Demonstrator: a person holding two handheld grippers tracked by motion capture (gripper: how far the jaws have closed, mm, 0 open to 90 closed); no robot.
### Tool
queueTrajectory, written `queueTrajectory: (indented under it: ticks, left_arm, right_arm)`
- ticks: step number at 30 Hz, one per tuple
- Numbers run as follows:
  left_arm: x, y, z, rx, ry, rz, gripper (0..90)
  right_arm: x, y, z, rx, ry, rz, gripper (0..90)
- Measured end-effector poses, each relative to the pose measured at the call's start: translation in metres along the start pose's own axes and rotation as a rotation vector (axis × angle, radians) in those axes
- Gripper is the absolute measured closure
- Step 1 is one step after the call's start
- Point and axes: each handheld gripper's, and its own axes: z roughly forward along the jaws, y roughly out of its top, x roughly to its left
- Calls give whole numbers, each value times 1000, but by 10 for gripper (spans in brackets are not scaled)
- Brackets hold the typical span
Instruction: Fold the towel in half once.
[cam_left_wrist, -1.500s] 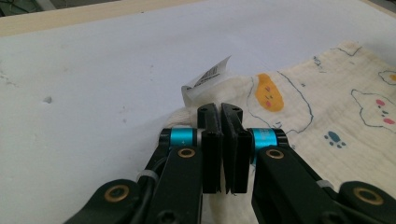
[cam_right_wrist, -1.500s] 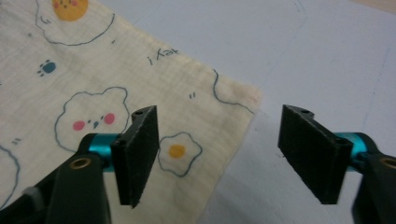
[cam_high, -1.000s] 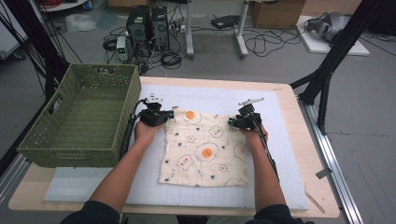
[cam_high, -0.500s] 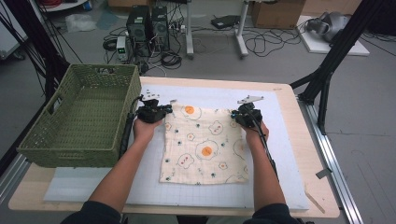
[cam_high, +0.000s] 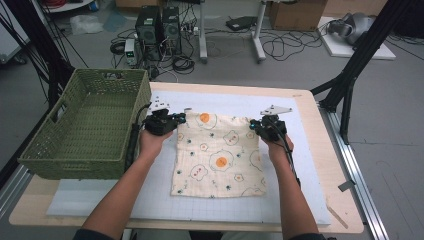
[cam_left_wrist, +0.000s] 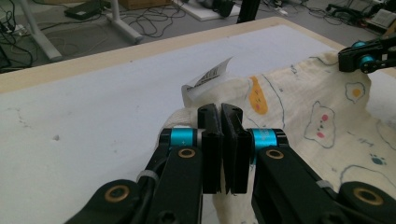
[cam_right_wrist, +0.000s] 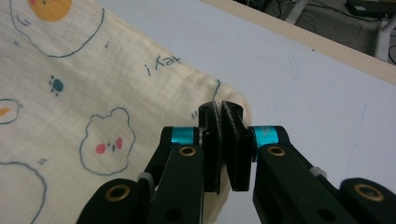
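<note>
Cream cotton cloth (cam_high: 218, 155), printed with fried eggs and little bears, lies on the white mat (cam_high: 300, 165) in the middle of the table (cam_high: 330, 150) — near edge flat, far edge lifted at both corners.

Left gripper (cam_high: 172, 120) at the far left corner: jaws pressed together with a bunch of the cloth between them, seen plainly in the left gripper view (cam_left_wrist: 219, 140). White care label (cam_left_wrist: 208, 79) sticks up from the hem just past the jaw tips.

Right gripper (cam_high: 260, 125) at the far right corner: jaws have just been closing, and in the right gripper view (cam_right_wrist: 223, 140) they now pinch the folded hem of the cloth. Earlier frames show this corner already between them.

Around it:
- green woven basket (cam_high: 85, 125) on the left side of the table, its long wall just beside the left hand (cam_high: 150, 142) — nearest thing to that arm.
- wooden table edge bare past the mat on the right.
- beyond the table, on the floor: computer towers (cam_high: 157, 25), tangled cables (cam_high: 280, 47), black frame struts (cam_high: 360, 55) at the right.

Nothing lies on the cloth or between the two grippers.
</note>
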Motion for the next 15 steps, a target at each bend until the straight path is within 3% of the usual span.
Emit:
queueTrajectory:
  ticks: [4, 10, 15]
  left_arm:
    - [-4, -5, -10, -7, -12, 0, 864]
    - [-11, -9, -21, -20, -31, 16, 864]
    - [-16, -18, -28, -30, -44, 17, 864]
  right_arm:
    - [4, -5, -11, -30, 13, 3, 866]
    - [11, -8, -23, -33, 26, -5, 866]
    - [20, -6, -33, -52, 27, -32, 866]
